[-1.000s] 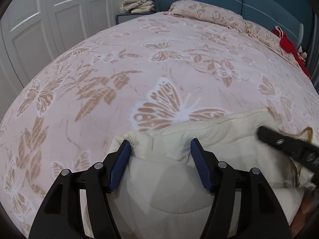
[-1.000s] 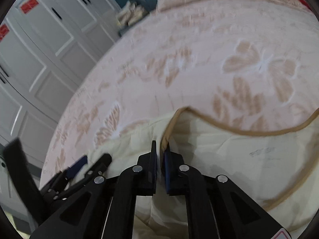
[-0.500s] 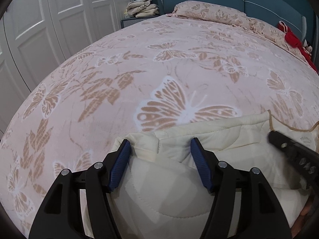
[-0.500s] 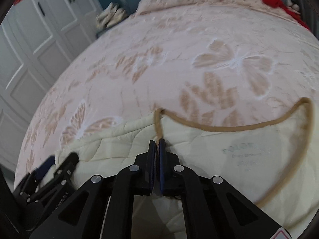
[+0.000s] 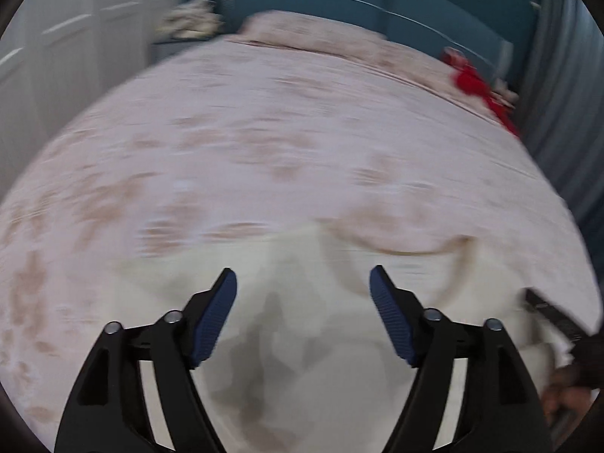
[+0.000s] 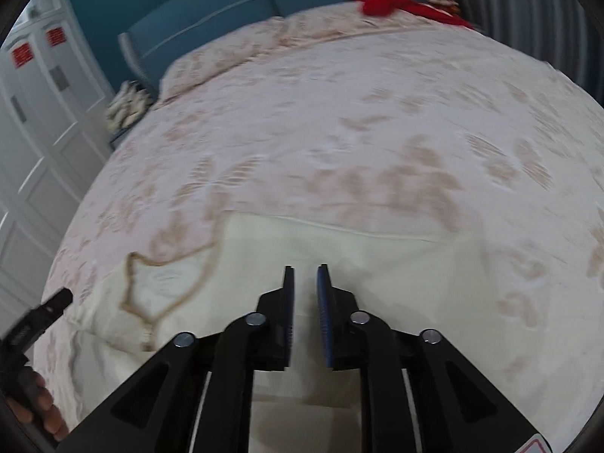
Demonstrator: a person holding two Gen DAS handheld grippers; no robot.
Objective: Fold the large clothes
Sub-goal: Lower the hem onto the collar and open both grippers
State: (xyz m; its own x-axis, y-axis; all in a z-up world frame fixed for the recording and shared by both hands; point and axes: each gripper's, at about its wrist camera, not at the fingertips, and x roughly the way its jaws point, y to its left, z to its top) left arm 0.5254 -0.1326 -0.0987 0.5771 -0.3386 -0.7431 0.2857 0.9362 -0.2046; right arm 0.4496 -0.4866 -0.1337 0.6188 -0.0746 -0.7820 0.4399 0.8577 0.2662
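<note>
**Cream garment on the bed, both grippers free of it**

On the bed's near edge lies a cream quilted garment (image 6: 377,264), spread flat over the pink butterfly-print bedspread (image 6: 339,113). Its neckline, edged in tan binding (image 6: 166,264), shows at the left of the right wrist view; its far edge runs straight across. The left wrist view is motion-blurred; the cloth there reads as pale cream with grey shadow folds and a curved tan trim line to the right.

Left gripper (image 5: 303,287): garment below and ahead of the fingers, filling the space seen between them. Jaws spread wide, having just been opening; blue pads (image 5: 217,317) stand clear of the cloth, nothing pinched.

Right gripper (image 6: 305,279): poised over the flat cream panel, to the right of the neckline. Jaws slightly parted, a narrow gap, having just been opening; no fabric between the pads, cloth visible through the gap beneath.

Far right of the bed, by the teal headboard (image 6: 226,11), a red item (image 6: 385,0) lies near the pillow.
</note>
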